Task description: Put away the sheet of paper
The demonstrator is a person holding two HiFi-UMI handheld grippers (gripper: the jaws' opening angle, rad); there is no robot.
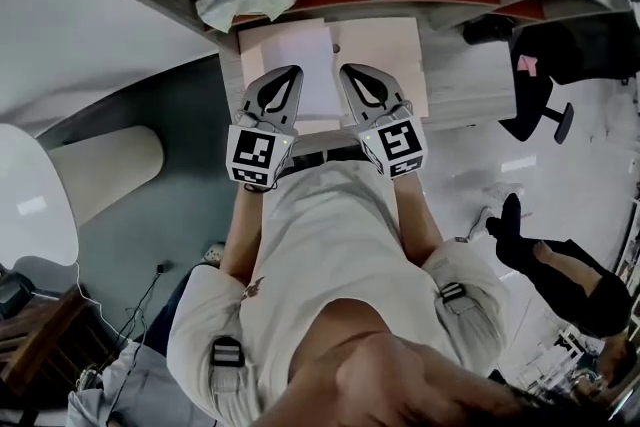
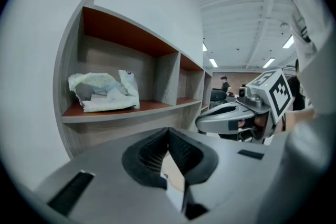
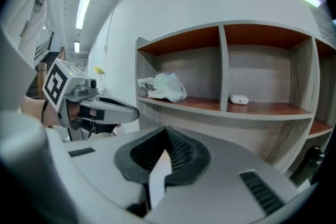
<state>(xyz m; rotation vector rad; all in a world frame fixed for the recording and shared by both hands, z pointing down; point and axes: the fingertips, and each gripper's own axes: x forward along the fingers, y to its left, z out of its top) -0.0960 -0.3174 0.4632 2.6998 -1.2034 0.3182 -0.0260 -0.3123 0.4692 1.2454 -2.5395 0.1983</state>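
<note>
Only the right gripper view shows a small white case (image 3: 239,98) in the middle compartment of the shelf (image 3: 224,65); each gripper view shows its own jaws clamped on an edge of the sheet of paper (image 1: 305,65); the left gripper (image 1: 283,80) and right gripper (image 1: 358,80) point forward side by side above the desk (image 1: 470,75); a crumpled bag (image 2: 105,92) fills the left compartment.

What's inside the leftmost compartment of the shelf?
A crumpled whitish plastic bag lies on the floor of the shelf's leftmost compartment, near the front edge. Its folds hide whatever it holds, and it covers the corner behind it.
</note>
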